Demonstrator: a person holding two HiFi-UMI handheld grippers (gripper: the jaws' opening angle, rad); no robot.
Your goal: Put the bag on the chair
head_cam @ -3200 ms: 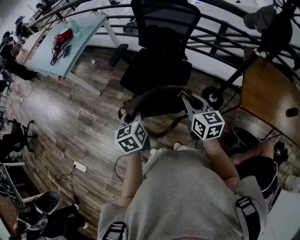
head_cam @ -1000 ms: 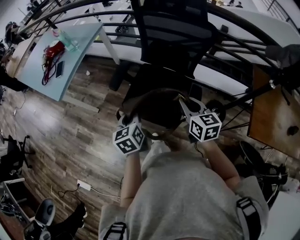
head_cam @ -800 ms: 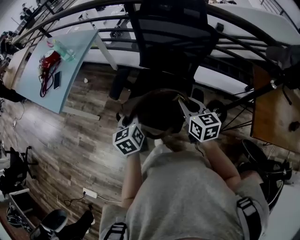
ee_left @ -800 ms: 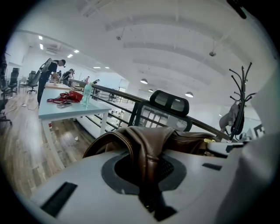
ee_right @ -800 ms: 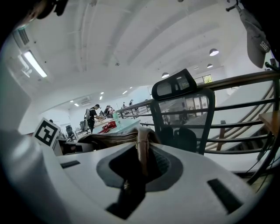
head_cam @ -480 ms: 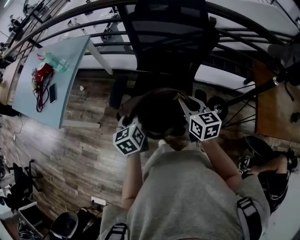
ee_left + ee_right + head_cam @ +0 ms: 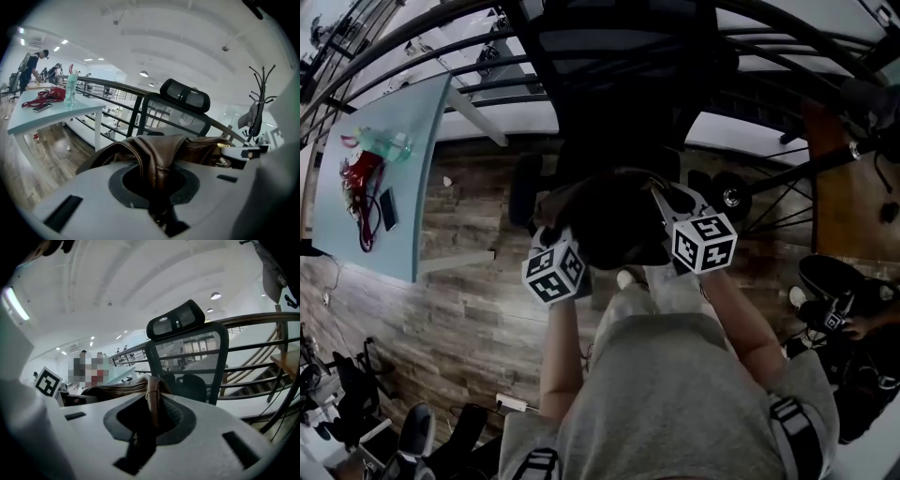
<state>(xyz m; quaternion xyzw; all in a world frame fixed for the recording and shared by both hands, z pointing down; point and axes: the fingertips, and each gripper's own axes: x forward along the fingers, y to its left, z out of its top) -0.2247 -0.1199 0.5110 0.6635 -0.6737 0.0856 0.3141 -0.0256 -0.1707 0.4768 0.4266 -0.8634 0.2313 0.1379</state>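
Note:
A brown leather bag (image 7: 614,220) hangs between my two grippers, right in front of a black mesh office chair (image 7: 619,84). My left gripper (image 7: 547,221) is shut on the bag's left end; folded leather (image 7: 157,161) runs down between its jaws. My right gripper (image 7: 662,201) is shut on the bag's right end, where a strap with a buckle (image 7: 152,401) sits between the jaws. In both gripper views the chair (image 7: 180,115) (image 7: 190,350) rises just beyond the bag, its seat hidden behind the bag. The right gripper's jaw tip (image 7: 243,152) shows in the left gripper view.
A pale blue table (image 7: 403,131) with a red item, a phone and a bottle stands at the left. A curved metal railing (image 7: 769,56) runs behind the chair. A wooden table (image 7: 853,187) and a coat stand (image 7: 258,101) are at the right. Cables lie on the wooden floor (image 7: 450,309).
The chair has come much closer and now fills the top of the head view. The bag and both grippers moved forward together, slightly lower. The blue table slid to the left.

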